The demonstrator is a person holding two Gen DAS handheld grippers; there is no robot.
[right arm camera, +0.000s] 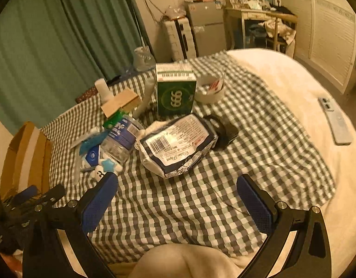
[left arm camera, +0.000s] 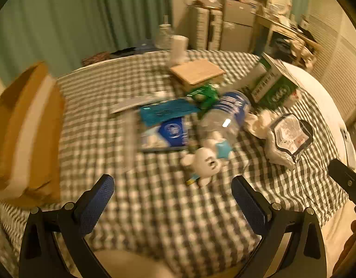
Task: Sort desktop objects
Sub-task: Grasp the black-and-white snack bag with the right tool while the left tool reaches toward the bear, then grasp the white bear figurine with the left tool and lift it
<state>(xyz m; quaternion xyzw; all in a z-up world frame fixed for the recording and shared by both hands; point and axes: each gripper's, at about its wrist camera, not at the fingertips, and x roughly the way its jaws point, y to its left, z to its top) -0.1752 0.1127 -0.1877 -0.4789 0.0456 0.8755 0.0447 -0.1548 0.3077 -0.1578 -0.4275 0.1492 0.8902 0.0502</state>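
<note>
A pile of desktop objects lies on a checked cloth (right arm camera: 178,208). In it are a clear plastic bottle (left arm camera: 224,118) (right arm camera: 120,139), a white figurine with a blue star (left arm camera: 207,159) (right arm camera: 106,165), a tissue pack (right arm camera: 178,143) (left arm camera: 289,136), a green box (right arm camera: 175,92) (left arm camera: 274,88), a wooden block (left arm camera: 197,70) (right arm camera: 120,102), a tape roll (right arm camera: 210,88) and blue packets (left arm camera: 166,125). My left gripper (left arm camera: 173,187) hangs open above the cloth, short of the figurine. Over bare cloth in front of the tissue pack, my right gripper (right arm camera: 178,185) is open too. Neither holds anything.
A cardboard box (left arm camera: 27,134) (right arm camera: 25,157) stands at the left edge of the cloth. A remote control (right arm camera: 335,120) lies on the white cover at the right. A white cylinder (left arm camera: 178,46) stands at the back. Curtains, a fridge and a cluttered desk stand behind.
</note>
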